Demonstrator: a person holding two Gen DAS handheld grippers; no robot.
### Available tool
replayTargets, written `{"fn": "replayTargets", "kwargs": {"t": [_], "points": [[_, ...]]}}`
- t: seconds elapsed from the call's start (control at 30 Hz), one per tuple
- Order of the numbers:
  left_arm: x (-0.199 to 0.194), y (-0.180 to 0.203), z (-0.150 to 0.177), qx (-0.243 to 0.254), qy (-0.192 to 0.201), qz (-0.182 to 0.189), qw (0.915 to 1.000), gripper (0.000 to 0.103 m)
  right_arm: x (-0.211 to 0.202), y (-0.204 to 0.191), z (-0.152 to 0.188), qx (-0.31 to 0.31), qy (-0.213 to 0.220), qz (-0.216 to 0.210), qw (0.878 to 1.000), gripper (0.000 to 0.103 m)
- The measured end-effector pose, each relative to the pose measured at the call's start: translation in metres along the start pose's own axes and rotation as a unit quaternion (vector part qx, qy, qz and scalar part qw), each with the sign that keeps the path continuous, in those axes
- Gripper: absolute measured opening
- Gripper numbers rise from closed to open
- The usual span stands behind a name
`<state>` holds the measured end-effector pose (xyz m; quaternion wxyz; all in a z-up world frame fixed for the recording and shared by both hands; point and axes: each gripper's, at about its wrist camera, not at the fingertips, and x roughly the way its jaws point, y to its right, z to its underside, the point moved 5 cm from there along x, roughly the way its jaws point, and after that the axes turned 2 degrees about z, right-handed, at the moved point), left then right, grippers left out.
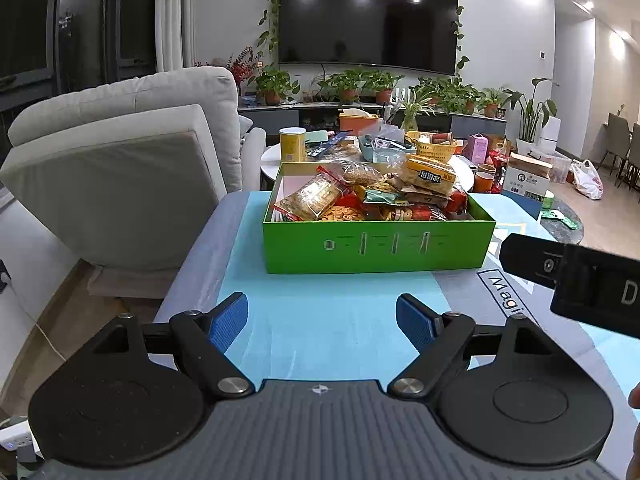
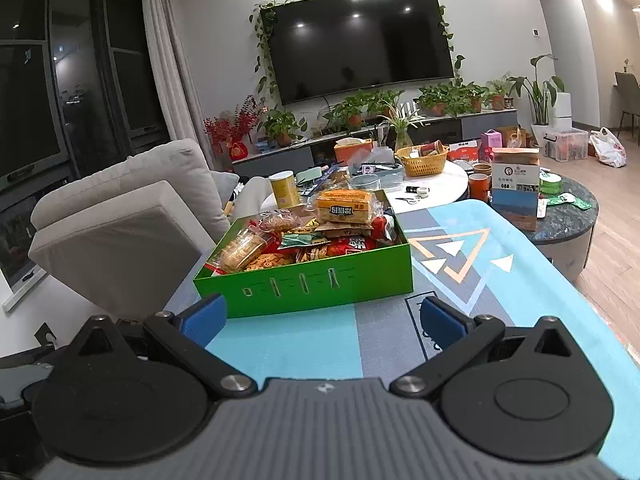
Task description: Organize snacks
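A green box [image 1: 378, 246] full of snack packets [image 1: 360, 196] stands on the blue patterned table cover [image 1: 320, 320]; it also shows in the right wrist view [image 2: 320, 284]. An orange cracker pack [image 1: 430, 176] lies on top of the pile and shows in the right wrist view too [image 2: 344, 206]. My left gripper [image 1: 322, 322] is open and empty, a short way in front of the box. My right gripper [image 2: 320, 320] is open and empty, near the box's front right corner. Part of the right gripper's black body [image 1: 576, 280] shows at the right of the left wrist view.
A grey sofa [image 1: 120, 168] stands to the left. Behind the box a round white table [image 2: 436, 184] carries a yellow can [image 1: 292, 144], a yellow basket [image 2: 422, 158] and other clutter. A dark round table [image 2: 568, 216] with a carton [image 2: 514, 188] stands at the right.
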<state>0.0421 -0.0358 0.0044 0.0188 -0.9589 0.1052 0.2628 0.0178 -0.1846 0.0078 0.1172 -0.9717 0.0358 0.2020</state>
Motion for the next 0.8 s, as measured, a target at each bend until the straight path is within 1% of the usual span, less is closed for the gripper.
{"fn": "replayTargets", "kwargs": {"t": [0.8], "points": [[-0.0063, 0.0013, -0.0001, -0.004, 0.007, 0.000, 1.0000, 0.080, -0.0012, -0.0028, 0.0022, -0.006, -0.004, -0.001, 1.000, 0.059]]}}
